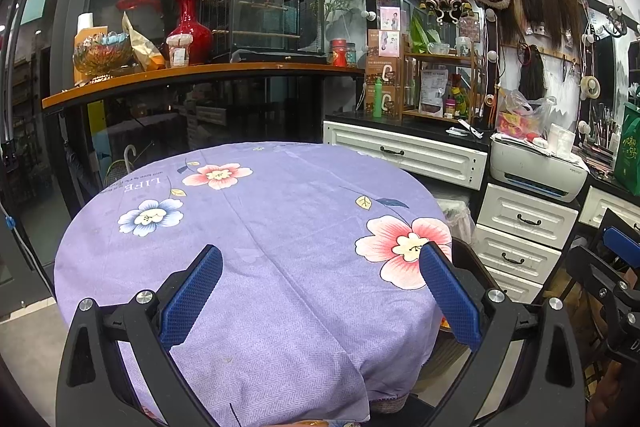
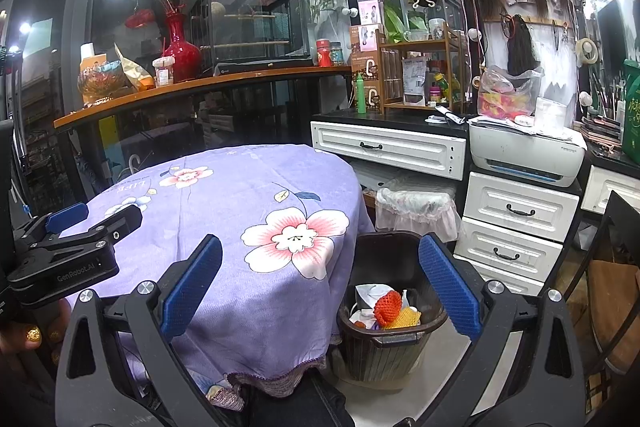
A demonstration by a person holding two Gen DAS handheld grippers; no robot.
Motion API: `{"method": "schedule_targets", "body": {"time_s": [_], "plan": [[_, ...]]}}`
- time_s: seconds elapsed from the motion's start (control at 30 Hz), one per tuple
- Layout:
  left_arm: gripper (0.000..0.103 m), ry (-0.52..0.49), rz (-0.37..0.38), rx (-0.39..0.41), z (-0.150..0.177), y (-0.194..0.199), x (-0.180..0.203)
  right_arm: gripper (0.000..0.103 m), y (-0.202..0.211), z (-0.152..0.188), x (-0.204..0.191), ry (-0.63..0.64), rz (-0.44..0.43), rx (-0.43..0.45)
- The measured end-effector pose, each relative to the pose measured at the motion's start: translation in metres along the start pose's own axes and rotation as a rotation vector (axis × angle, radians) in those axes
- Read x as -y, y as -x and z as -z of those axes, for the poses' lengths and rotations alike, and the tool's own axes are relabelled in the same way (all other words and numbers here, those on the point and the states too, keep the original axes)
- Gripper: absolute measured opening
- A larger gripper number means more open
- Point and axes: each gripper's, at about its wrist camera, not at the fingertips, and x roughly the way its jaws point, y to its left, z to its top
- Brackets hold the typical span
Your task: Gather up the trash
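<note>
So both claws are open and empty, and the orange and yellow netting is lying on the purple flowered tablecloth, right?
Not quite. Both the left gripper and the right gripper are open and empty, but the orange netting and yellow netting lie inside the dark bin on the floor beside the table, not on the tablecloth. The right wrist view shows it.

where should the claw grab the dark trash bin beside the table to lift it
Grip the dark trash bin by the flat handle lip on its near rim, coming from above on the near side. That edge juts out towards the right claw; the table blocks the left side.
</note>
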Motion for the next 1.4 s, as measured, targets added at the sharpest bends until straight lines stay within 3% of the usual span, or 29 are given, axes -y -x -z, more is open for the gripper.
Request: {"method": "schedule_targets", "body": {"time_s": [1.4], "plan": [[0.097,-0.003,0.005,-0.012,0.0052,-0.0047,-0.0003,0.097,-0.001,-0.0003,-0.0001,-0.002,-0.001,-0.005]]}}
